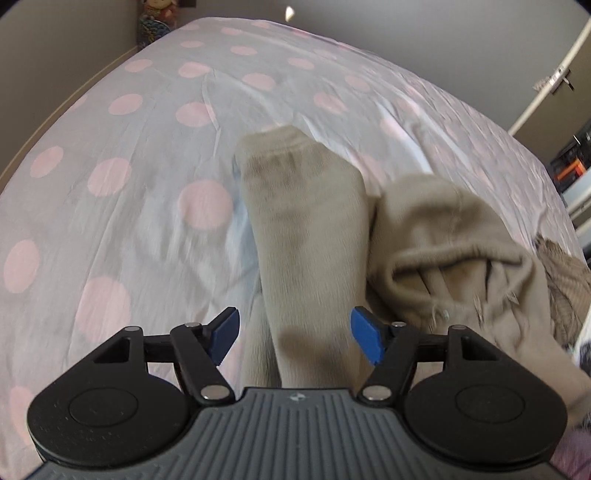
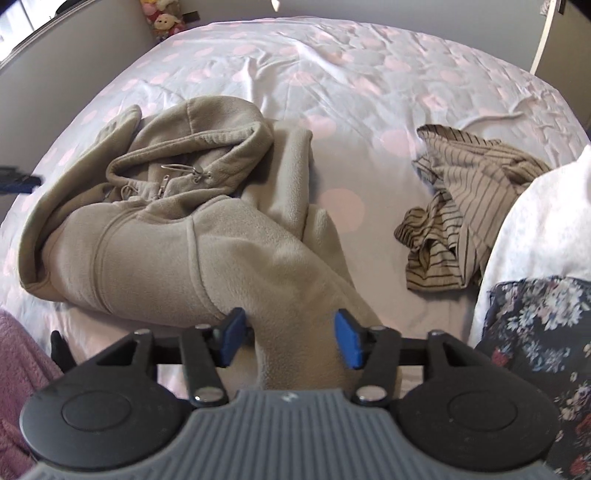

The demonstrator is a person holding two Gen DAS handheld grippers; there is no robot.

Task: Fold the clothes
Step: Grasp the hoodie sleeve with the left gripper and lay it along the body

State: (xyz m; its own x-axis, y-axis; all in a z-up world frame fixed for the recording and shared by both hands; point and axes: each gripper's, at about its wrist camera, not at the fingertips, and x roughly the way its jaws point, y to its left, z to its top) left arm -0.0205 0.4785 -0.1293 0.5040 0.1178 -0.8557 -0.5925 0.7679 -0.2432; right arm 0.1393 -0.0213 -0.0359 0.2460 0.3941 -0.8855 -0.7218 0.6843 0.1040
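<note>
- Around me on the right wrist view: one striped garment [image 2: 461, 214] crumpled to my right on the polka-dot bedsheet [image 2: 332, 66], well apart from the fleece; one white cloth [image 2: 543, 229] and one dark floral fabric [image 2: 539, 332] piled at the right edge; one mauve knit [image 2: 18, 354] at the lower left. Soft toys [image 2: 162, 18] sit in the far corner.
- Nothing lies on top of the fleece; the striped garment and the pile lie clear of it.
- One beige fleece hoodie [image 2: 155, 236] lies bunched on the bed, hood and zipper facing up, left of centre.
- My right gripper [image 2: 291, 338] is spread wide; a fleece sleeve runs between its blue pads [image 2: 349, 339], not pinched.
- My left gripper [image 1: 295, 338] is likewise spread, with another sleeve [image 1: 306, 229] passing between its two fingers, slightly blurred.
- Count: two grippers, five cloth items.
</note>
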